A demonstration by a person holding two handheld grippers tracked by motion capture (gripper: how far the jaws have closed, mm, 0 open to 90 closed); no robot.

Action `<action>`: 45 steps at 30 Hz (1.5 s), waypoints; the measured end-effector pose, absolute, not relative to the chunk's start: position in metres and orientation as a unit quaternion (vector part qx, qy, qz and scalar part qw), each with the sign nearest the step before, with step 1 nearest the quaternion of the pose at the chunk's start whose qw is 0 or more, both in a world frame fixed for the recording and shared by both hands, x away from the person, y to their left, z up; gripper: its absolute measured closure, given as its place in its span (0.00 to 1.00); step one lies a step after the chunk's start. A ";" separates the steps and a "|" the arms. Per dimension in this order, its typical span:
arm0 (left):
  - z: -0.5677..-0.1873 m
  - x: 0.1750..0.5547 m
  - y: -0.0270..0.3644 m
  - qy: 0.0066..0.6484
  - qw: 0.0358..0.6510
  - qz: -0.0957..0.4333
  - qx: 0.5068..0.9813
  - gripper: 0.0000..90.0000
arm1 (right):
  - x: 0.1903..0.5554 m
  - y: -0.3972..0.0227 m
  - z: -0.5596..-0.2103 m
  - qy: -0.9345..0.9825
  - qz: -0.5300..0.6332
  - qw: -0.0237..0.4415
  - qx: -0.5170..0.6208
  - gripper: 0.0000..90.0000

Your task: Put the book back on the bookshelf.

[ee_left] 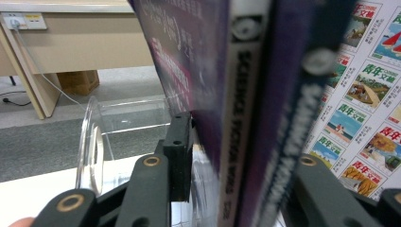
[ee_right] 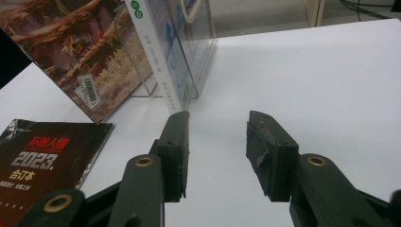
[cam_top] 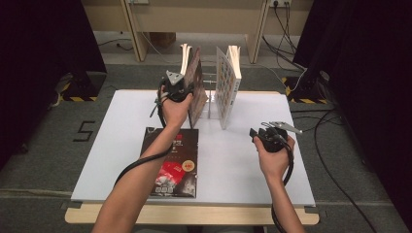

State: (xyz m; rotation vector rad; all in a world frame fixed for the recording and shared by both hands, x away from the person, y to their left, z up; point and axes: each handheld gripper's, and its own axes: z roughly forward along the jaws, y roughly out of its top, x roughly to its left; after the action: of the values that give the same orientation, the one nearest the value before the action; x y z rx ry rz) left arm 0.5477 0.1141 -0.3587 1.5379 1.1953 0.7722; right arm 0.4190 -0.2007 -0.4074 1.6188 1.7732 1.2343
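The purple book (cam_top: 196, 85) is stood in the clear rack (cam_top: 210, 99), between the jaws of the left gripper (cam_top: 187, 92), which are slightly parted from it. The right gripper (cam_top: 260, 133) is held open and empty, right of the rack.

purple book (ee_left: 246, 94), upright, leaning in clear rack (ee_left: 94, 142)
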 end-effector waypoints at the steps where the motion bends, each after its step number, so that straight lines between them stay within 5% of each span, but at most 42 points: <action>1: -0.359 0.549 0.115 0.497 0.500 0.315 0.635 0.71 | 0.419 -0.201 -0.408 0.642 0.446 0.219 0.584 0.67; 14: -0.358 0.565 0.114 0.527 0.486 0.288 0.634 0.84 | 0.421 -0.200 -0.412 0.647 0.441 0.202 0.588 0.67; 45: -0.352 0.572 0.094 0.468 0.511 0.371 0.618 0.84 | 0.421 -0.202 -0.413 0.652 0.440 0.204 0.582 0.70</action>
State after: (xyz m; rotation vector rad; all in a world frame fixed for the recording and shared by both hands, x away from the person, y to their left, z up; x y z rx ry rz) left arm 0.5717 0.0941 -0.3524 1.4886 1.1268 0.8941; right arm 0.4211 -0.2018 -0.4133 1.6248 1.8192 1.2283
